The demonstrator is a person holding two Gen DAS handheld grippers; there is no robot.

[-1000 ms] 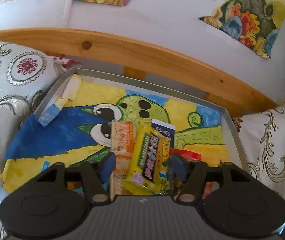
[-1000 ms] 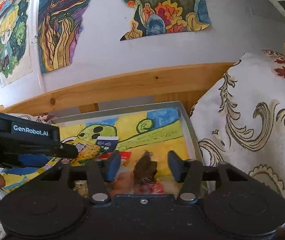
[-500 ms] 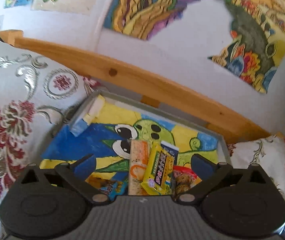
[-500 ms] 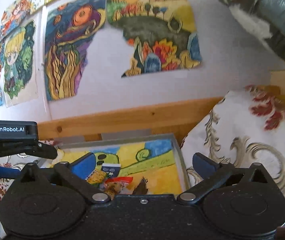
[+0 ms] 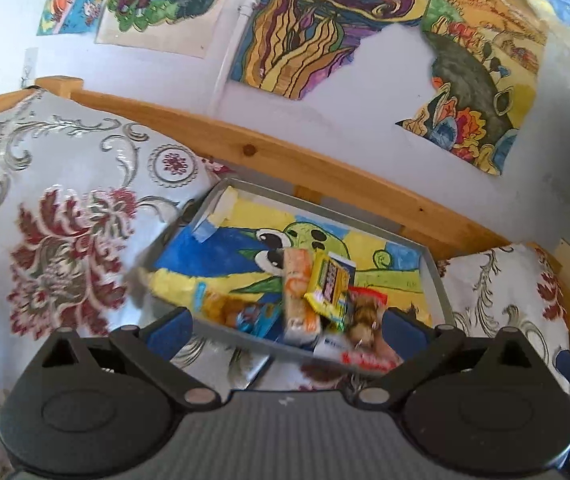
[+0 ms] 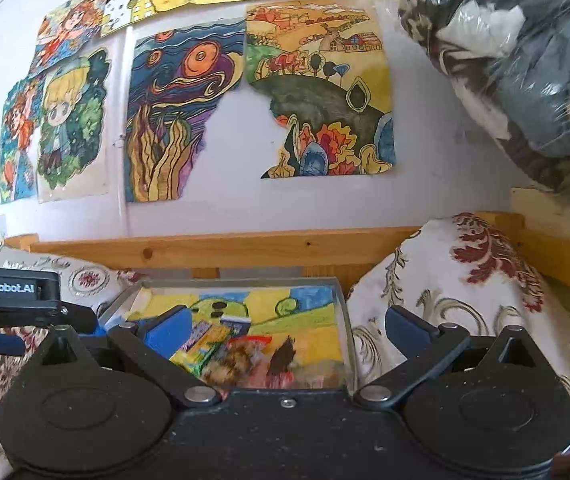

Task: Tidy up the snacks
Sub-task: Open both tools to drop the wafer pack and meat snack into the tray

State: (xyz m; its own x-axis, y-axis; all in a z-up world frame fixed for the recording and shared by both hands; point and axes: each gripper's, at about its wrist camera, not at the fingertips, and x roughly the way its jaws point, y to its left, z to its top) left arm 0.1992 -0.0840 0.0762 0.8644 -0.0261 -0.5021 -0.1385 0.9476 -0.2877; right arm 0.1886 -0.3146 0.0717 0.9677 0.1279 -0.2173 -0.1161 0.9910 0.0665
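A grey tray [image 5: 440, 280] lined with a painted cartoon sheet lies between two cushions. In it sits a loose pile of snacks: an orange packet [image 5: 296, 288], a yellow packet [image 5: 328, 286], a red packet of brown cookies [image 5: 365, 318] and a blue packet [image 5: 259, 316]. My left gripper [image 5: 285, 330] hangs open above the tray's near edge, holding nothing. My right gripper [image 6: 287, 328] is also open and empty, back from the tray [image 6: 343, 312], with the yellow packet [image 6: 205, 344] and the cookie packet [image 6: 245, 356] below it. The left gripper's body [image 6: 9, 292] shows at the left.
Patterned cushions flank the tray, one on the left [image 5: 65, 240] and one on the right [image 6: 465, 300]. A wooden rail [image 5: 305, 164] runs behind it under a wall of paintings. A plastic-wrapped bundle of bedding [image 6: 525, 60] hangs at upper right.
Both grippers have opened wide and drawn up and back from the tray. The yellow packet and the cookie packet that lay between their fingers now rest in the pile.
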